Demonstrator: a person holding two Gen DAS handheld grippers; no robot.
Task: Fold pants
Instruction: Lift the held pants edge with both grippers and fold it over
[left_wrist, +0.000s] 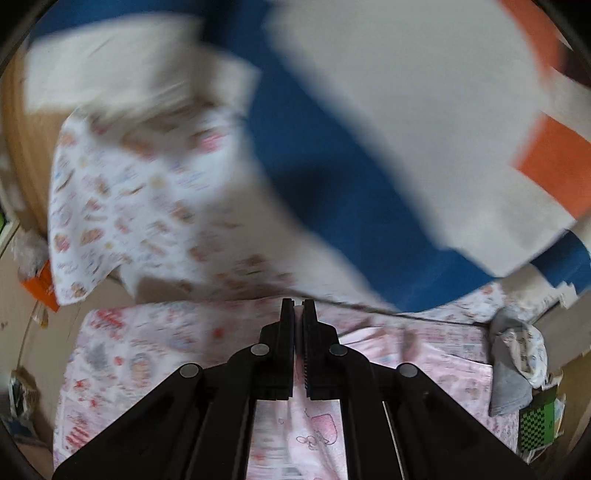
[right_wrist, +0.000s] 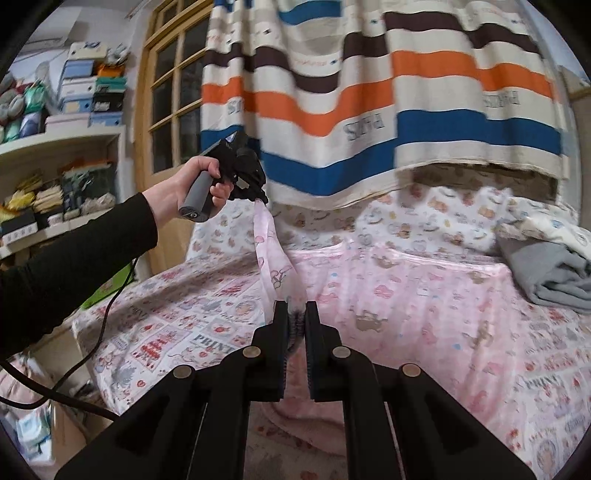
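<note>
Pink printed pants (right_wrist: 274, 254) lie on the bed, with one edge lifted into a taut strip between my two grippers. In the right wrist view my right gripper (right_wrist: 296, 314) is shut on the near end of that strip, and cloth bunches between its pads. A hand in a black sleeve holds my left gripper (right_wrist: 258, 195) higher and to the left, shut on the strip's far end. The left wrist view is motion-blurred. There my left gripper (left_wrist: 298, 306) has its jaws together, and the pink pants (left_wrist: 295, 428) hang below the fingers.
The bed carries a printed sheet (right_wrist: 177, 317). A folded grey garment (right_wrist: 546, 273) lies at its right end. A striped curtain (right_wrist: 369, 110) hangs behind the bed. Shelves (right_wrist: 55, 155) with boxes stand at the left. A black cable (right_wrist: 99, 332) trails from the sleeve.
</note>
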